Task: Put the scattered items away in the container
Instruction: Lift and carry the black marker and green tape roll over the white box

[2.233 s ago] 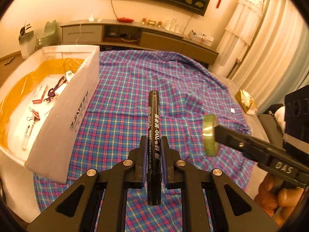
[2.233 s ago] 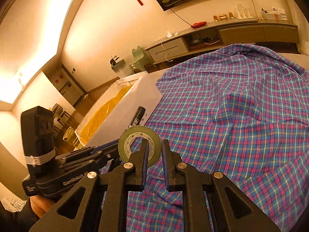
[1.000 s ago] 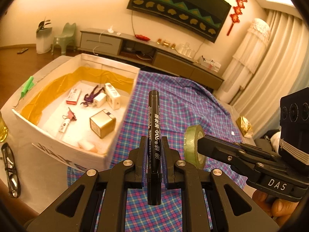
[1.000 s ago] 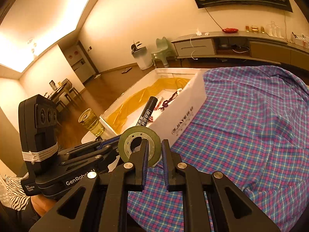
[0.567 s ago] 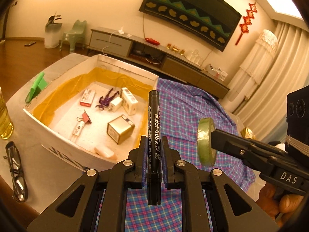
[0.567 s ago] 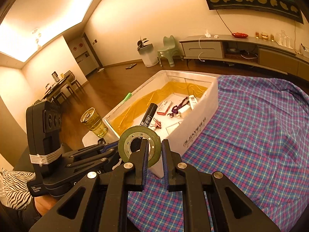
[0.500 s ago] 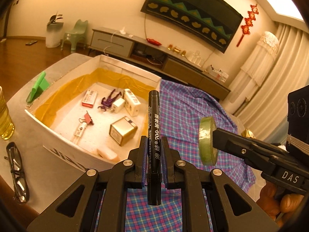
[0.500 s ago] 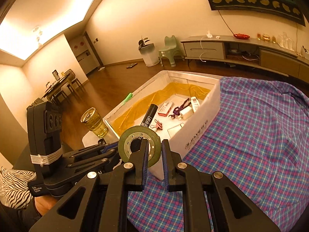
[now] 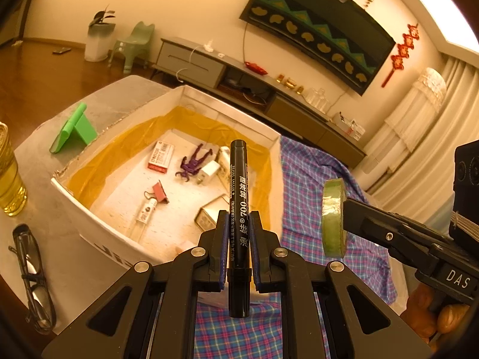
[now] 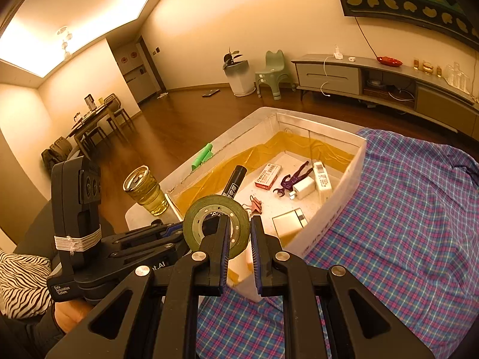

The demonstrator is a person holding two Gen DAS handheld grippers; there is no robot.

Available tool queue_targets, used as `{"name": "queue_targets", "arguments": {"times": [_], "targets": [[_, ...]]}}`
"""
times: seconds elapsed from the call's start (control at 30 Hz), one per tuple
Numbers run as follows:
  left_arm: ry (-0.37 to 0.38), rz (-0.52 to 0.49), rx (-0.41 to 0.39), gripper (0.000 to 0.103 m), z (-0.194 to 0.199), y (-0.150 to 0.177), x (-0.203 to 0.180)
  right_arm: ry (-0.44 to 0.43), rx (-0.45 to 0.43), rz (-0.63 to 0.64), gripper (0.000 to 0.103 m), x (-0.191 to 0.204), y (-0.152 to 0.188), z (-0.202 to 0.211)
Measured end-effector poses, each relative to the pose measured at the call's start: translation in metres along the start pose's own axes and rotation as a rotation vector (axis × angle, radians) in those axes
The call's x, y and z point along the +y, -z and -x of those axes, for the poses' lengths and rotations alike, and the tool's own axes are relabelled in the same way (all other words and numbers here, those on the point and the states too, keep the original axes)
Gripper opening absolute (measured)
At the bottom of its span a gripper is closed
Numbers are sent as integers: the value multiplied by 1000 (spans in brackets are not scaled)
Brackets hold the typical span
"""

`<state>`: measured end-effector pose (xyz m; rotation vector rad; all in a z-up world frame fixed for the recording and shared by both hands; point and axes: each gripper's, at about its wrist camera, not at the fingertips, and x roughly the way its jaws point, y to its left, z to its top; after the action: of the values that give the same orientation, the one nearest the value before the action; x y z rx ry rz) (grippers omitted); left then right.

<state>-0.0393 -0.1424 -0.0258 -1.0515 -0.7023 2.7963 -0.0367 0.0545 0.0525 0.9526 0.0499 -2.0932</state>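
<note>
Two handheld two-finger grippers, both loaded, above one container.

1. Left gripper (image 9: 237, 233): jaws clamped on a black cylindrical marker pen with white printed lettering (image 9: 238, 185). Pen runs along the fingers, cap end forward, raised over the near corner of the container.

2. Right gripper (image 10: 238, 239): jaws closed on the rim of a green roll of adhesive tape (image 10: 216, 228). Roll stands on edge, its round face seen from the right wrist camera, its edge from the left; held just outside the container's near wall, above the cloth.

3. Container: white rectangular box with a yellow plastic lining (image 9: 80, 200), open-topped, beside a blue-and-pink plaid cloth (image 10: 419, 224). Contents, lying loose on the floor:
- red-and-white small carton (image 9: 160, 156)
- purple toy figure (image 9: 194, 163)
- white plug adapter (image 9: 209, 172), touching the figure
- white labelled oblong box (image 10: 322, 179)
- pink binder clip (image 9: 159, 191)
- small white tube (image 9: 146, 212), just beside the clip
- gold-edged square box (image 9: 209, 215), partly hidden by the left fingers

4. Outside the container, on the grey surface: green phone stand (image 9: 73, 127), glass of yellow liquid (image 10: 146, 191), black-framed spectacles (image 9: 31, 272).
</note>
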Motion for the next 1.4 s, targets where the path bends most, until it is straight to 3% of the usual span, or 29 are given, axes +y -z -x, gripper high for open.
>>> {"name": "queue_targets", "arguments": {"times": [0.73,1.4], "targets": [[-56,79,0,13,-31,-37,44,19,59,20,15,-2,-33,-57],[-97,98,98,13,-75,-48,55,117,148,24,15,-33,-53,-123]]}}
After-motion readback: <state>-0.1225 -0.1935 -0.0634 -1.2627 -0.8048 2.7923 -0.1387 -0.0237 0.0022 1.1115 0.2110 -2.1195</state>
